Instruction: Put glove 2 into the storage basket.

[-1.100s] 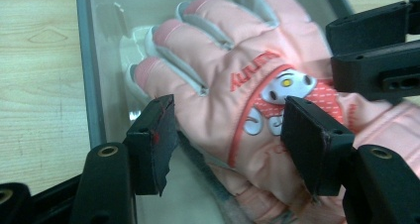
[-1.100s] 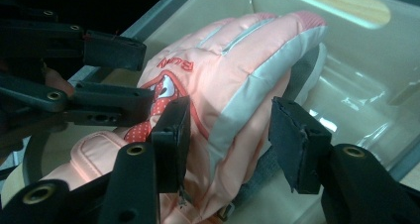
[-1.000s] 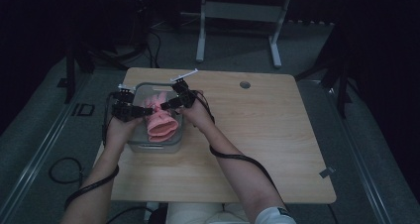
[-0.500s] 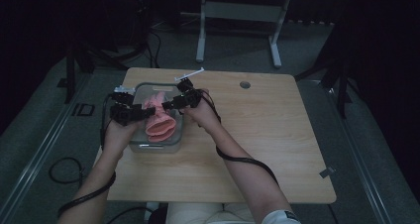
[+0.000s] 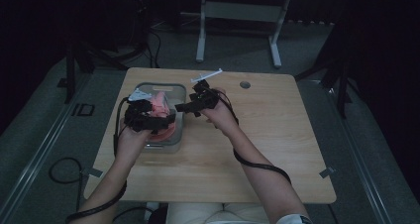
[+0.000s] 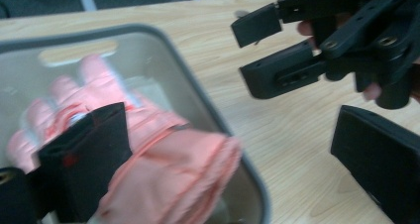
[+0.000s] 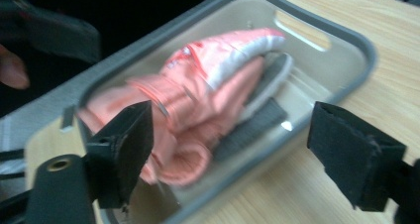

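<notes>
I've got the pink glove [image 6: 148,149] lying in the clear grey-rimmed bin [image 6: 208,105] at the left of the wooden table [image 5: 277,149]; in the right gripper view the glove [image 7: 208,90] shows a white patch near its fingers, and something grey lies under it that I can't identify through the blur; its cuff end is partly hidden behind my own jaw. From the high view the glove [image 5: 159,105] is mostly covered by my left gripper [image 5: 148,119], which hangs over the bin [image 5: 171,143]; in the left gripper view the jaws stand wide apart, one in front of the glove and the other out over bare wood; whether that near jaw touches the fabric I can't tell. My right gripper [image 5: 190,105] hovers just beside the bin's right rim, jaws spread, nothing between them; the left gripper view shows it [image 6: 262,50] above the tabletop. Further out, a round hole [image 5: 244,84] sits in the table's far edge; beyond it a pale metal frame [image 5: 237,16] stands on the dark floor, the rest too dim to read.
</notes>
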